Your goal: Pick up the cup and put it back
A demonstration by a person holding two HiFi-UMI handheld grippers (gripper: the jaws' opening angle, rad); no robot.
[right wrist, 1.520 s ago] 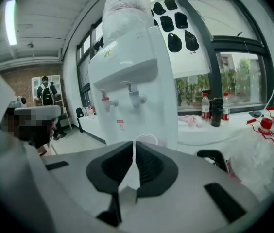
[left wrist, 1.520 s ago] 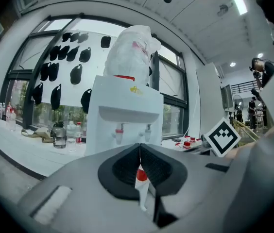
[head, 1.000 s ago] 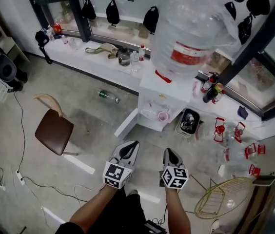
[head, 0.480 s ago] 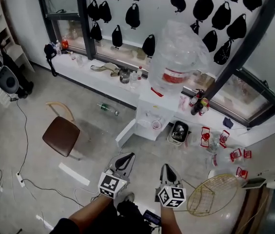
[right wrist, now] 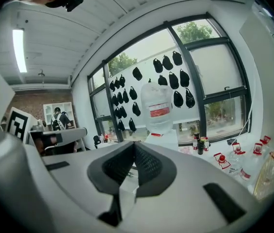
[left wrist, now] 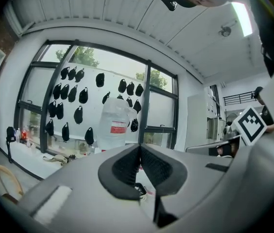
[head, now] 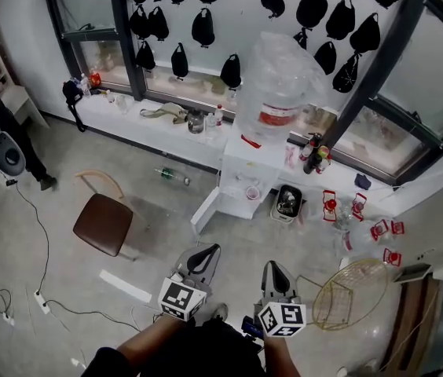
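A small pink-rimmed cup (head: 251, 192) stands on the open shelf of a white water dispenser (head: 262, 157), which carries a big clear bottle (head: 278, 85). Both grippers are held side by side low in the head view, well short of the dispenser and pointing toward it. My left gripper (head: 203, 255) is shut, its pads meeting with nothing between them (left wrist: 139, 147). My right gripper (head: 276, 273) is shut and empty too (right wrist: 133, 145). From each gripper view the bottle (right wrist: 158, 109) shows far ahead; the cup is hidden behind the jaws.
A brown chair (head: 104, 223) stands to the left, and a green bottle (head: 173, 177) lies on the floor. Right of the dispenser are a black bin (head: 286, 203), several red-capped jugs (head: 363, 214) and a wire basket (head: 339, 294). A cluttered window ledge (head: 159, 128) runs behind.
The view has drawn back from the dispenser, which now looks smaller and farther. Both grippers have sunk slightly in the picture, still shut and empty, side by side.
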